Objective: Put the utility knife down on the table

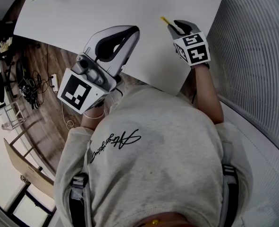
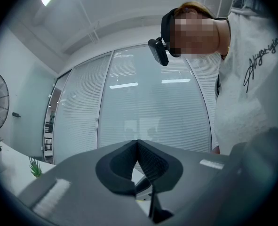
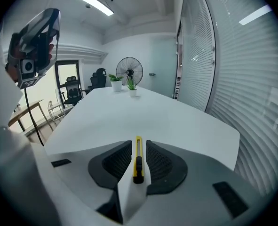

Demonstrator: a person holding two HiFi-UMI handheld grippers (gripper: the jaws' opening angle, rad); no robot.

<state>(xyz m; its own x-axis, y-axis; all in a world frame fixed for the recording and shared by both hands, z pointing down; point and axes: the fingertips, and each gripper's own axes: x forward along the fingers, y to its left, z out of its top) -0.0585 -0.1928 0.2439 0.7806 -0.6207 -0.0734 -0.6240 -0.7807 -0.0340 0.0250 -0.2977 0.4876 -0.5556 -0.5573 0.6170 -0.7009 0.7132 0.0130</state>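
Note:
A yellow utility knife (image 3: pixel 138 161) with a black slider lies on the white table (image 3: pixel 129 112), pointing away along it. My right gripper (image 3: pixel 139 143) stands open around the knife, with a narrow gap on each side, so the pads do not press on it. From the head view only the knife's yellow tip (image 1: pixel 165 21) pokes out past the right gripper (image 1: pixel 175 27), near the table's (image 1: pixel 106 13) right corner. My left gripper (image 1: pixel 132 30) hovers level over the table's near edge. In the left gripper view it (image 2: pixel 137 142) is shut with nothing in it.
Two potted plants (image 3: pixel 122 83) and a standing fan (image 3: pixel 129 71) are at the table's far end, with office chairs (image 3: pixel 73 91) to the left. A curved wall of blinds (image 1: pixel 257 56) runs close on the right. Cables (image 1: pixel 30 86) and a wooden chair (image 1: pixel 30 170) are on the floor.

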